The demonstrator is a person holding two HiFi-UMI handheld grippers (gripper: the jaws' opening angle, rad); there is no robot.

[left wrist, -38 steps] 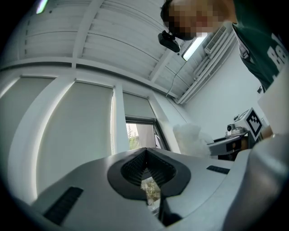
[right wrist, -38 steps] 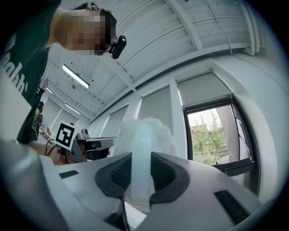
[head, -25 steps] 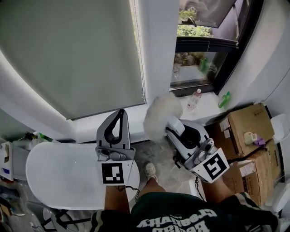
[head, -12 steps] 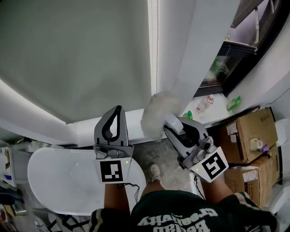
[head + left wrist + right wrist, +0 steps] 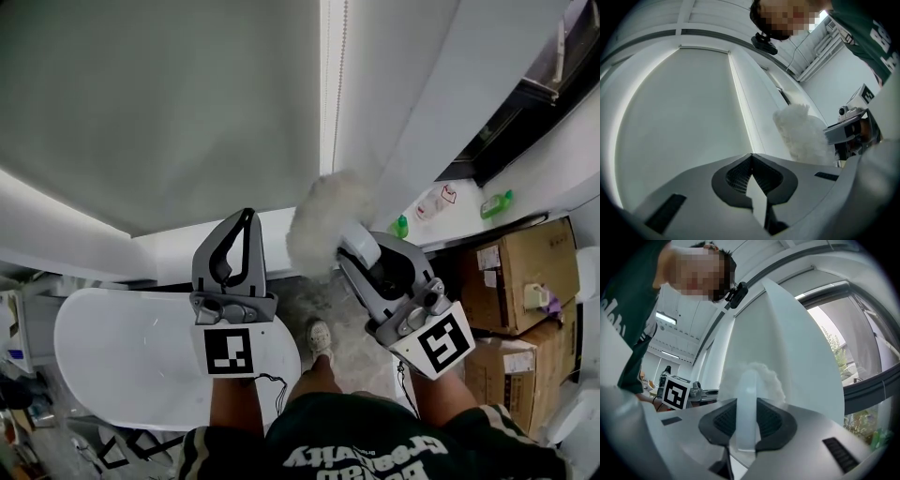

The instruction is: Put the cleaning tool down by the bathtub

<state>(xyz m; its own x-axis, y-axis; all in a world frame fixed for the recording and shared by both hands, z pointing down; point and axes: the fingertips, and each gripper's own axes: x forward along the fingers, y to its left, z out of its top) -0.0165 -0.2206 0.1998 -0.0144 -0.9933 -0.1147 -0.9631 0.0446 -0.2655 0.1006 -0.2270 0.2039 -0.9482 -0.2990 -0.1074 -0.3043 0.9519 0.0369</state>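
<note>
The cleaning tool is a duster with a fluffy white head (image 5: 322,228) and a pale translucent handle (image 5: 746,413). My right gripper (image 5: 356,251) is shut on that handle, and the head sticks out past the jaws toward the wall. In the right gripper view the fluff (image 5: 761,378) rises just beyond the pads. The left gripper (image 5: 246,218) hangs over the rim of the white bathtub (image 5: 112,361), its jaws closed tip to tip with nothing between them. In the left gripper view the duster head (image 5: 802,136) shows off to the right.
A grey roller blind (image 5: 159,103) fills the wall ahead. Cardboard boxes (image 5: 511,272) are stacked at the right, below a sill holding a green bottle (image 5: 400,226) and other bottles (image 5: 495,203). The person's shoe (image 5: 322,337) stands on the speckled floor between tub and boxes.
The head view has swung left, so the window, sill and boxes slid toward the right edge. Both grippers keep their pose, with the duster still held in the right one.
</note>
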